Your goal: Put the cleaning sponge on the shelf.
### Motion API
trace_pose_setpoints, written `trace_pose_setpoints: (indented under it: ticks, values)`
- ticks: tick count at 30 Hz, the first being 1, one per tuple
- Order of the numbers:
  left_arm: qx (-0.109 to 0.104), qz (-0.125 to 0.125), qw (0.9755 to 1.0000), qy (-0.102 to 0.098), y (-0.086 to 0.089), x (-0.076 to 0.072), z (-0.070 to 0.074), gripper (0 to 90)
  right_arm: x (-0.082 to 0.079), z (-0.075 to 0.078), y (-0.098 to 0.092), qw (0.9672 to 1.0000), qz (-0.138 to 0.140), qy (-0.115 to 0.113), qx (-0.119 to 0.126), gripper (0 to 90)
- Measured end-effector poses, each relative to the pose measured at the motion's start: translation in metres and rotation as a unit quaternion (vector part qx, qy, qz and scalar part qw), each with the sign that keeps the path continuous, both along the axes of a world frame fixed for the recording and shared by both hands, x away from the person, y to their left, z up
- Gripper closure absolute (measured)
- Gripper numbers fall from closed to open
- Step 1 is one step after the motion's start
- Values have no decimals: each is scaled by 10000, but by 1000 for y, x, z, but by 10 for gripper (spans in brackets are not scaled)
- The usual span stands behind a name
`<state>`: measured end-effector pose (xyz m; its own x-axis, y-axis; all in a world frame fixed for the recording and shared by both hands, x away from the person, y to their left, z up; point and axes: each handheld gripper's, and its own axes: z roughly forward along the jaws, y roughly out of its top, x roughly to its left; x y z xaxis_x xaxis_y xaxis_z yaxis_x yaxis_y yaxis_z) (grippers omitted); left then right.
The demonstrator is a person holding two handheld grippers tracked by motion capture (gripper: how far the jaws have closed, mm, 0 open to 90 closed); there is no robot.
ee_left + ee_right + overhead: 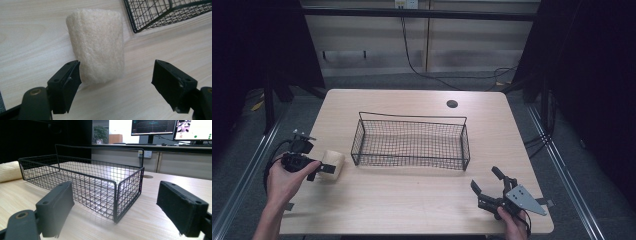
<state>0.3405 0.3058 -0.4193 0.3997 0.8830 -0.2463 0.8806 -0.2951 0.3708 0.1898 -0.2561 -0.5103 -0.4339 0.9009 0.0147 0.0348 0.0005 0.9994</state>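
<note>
One sponge [332,164], one wire basket [412,141], two grippers and two hands are on or over the table [412,210].

The sponge, a pale cream block, lies near the table's left edge, just beside the basket's left end and apart from it. In the left gripper view it sits between the jaws: one jaw touches its lower left side, while the other stands clear of it with bare table in the gap. So the left gripper [116,77] is spread around the sponge and not pinching it. In the high view the left gripper [319,167] lies level over the left edge, pointing right toward the sponge. The left hand [287,180] wraps its body from behind, with the forearm coming up from the table's near left corner.

The basket is black, rectangular and empty, standing in the middle of the table with its long sides parallel to the near edge.

The right gripper [484,185] is near the table's near right corner, well apart from the basket, its jaws spread wide with nothing between them. It points up and left toward the basket's right end. The right hand [512,222] grips it from the near edge, and the grey plate [522,199] sits on top.
</note>
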Motion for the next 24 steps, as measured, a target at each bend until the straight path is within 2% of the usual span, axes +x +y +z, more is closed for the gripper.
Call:
trace_pose_setpoints:
  ticks: [1, 5, 10, 12, 16, 19, 24]
  values:
    - [3, 20, 10000, -22, -1, 2, -1, 225, 0, 0, 0, 10000, -1, -13, -7, 133]
    - [181, -11, 9997, 164, -3, 10, -6, 224, 0, 0, 0, 10000, 1, 0, 2, 133]
    - [340, -4, 9990, 279, -4, 16, -12, 204, 0, 0, 0, 10000, 6, 8, 8, 133]
    - [289, 44, 9991, 292, -4, 16, -13, 174, 0, 0, 0, 10000, 5, 3, 2, 133]
    - [400, 124, 9982, 437, -6, 21, -18, 168, 0, 0, 0, 10000, 13, 7, -8, 133]
    - [547, 75, 9971, 525, -8, 22, -22, 169, 0, 0, 0, 10000, 16, 10, -6, 133]
    - [535, 25, 9972, 521, -9, 22, -24, 172, 0, 0, 0, 10000, 28, 7, -5, 133]
